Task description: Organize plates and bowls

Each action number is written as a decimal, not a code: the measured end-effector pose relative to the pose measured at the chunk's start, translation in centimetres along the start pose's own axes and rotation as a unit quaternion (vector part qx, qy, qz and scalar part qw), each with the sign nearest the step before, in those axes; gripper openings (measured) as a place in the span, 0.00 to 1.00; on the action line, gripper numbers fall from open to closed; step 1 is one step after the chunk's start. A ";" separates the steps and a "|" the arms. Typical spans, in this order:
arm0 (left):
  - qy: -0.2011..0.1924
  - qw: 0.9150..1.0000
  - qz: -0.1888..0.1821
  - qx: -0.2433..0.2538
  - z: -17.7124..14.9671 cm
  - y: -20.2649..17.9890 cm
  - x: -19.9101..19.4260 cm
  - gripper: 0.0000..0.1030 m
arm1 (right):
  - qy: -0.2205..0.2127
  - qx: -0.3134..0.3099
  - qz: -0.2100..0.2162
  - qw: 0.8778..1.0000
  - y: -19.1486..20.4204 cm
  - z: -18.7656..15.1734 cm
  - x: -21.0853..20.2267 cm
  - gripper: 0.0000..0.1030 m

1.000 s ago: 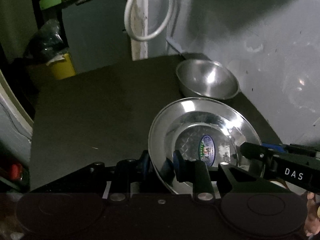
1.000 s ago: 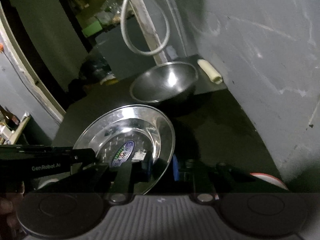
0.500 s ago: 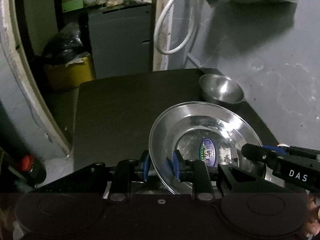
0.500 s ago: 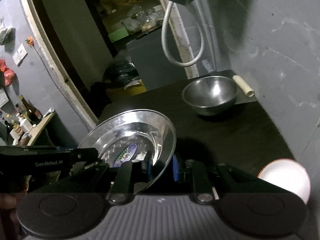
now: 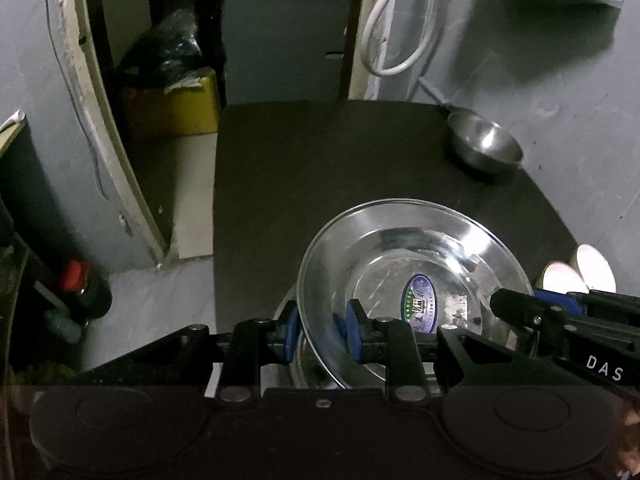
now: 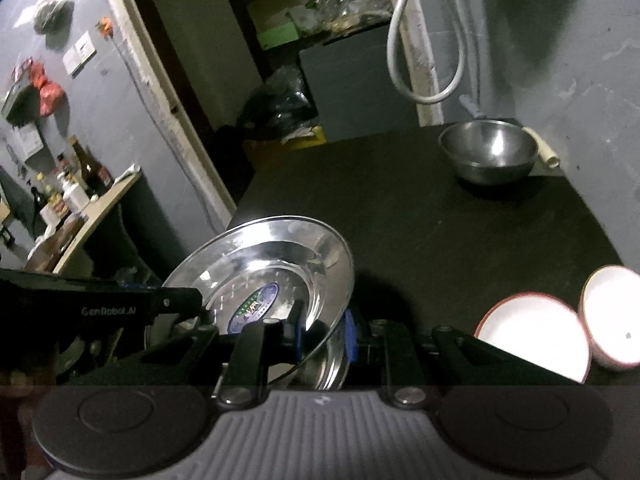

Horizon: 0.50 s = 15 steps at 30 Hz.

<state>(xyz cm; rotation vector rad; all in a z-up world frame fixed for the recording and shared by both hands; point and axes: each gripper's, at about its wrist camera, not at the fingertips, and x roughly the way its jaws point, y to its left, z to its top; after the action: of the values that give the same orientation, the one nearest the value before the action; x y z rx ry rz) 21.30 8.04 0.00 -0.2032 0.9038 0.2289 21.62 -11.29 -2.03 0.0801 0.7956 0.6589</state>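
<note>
left tool [image 5: 322, 330]: clamped on the near-left rim of the steel plate [image 5: 412, 276]; blue pads either side of the rim
right tool [image 6: 323, 334]: clamped on the same plate's [image 6: 264, 276] near-right rim, jaws closed on the edge
steel plate: shiny, round, wide sloped rim, flat centre, held tilted above the near part of the tabletop [image 5: 320, 184]; more steel shows directly under it, can't tell what
plate sticker: blue/green oval label [image 5: 418, 302] at plate centre, print unreadable
steel bowl [image 6: 488, 152]: beyond the plate, far-right corner of the tabletop, upright, nothing visible inside
white bowls: two, red-rimmed, right of the plate, one [image 6: 534, 338] just beside the other [image 6: 612, 300], both tipped toward the camera, nothing visible inside
cream roll [image 6: 542, 150]: right of the steel bowl, against the wall
writing: "DAS" on the right tool's side, seen from the left wrist; "GenRobot.AI" on the left tool's side, seen from the right wrist
white hose [image 5: 394, 28]: looped on the wall beyond the steel bowl
</note>
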 end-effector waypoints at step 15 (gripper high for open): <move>0.035 0.999 0.024 0.018 -2.4 0.6 1.1 0.28 | 0.033 -0.023 -0.008 0.999 2.3 -2.9 0.6 0.23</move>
<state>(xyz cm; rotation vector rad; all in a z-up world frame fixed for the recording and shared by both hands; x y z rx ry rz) 20.00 8.10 -2.35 -0.1571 0.9822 0.2511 18.76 -9.63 -3.71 0.0096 0.8437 0.6675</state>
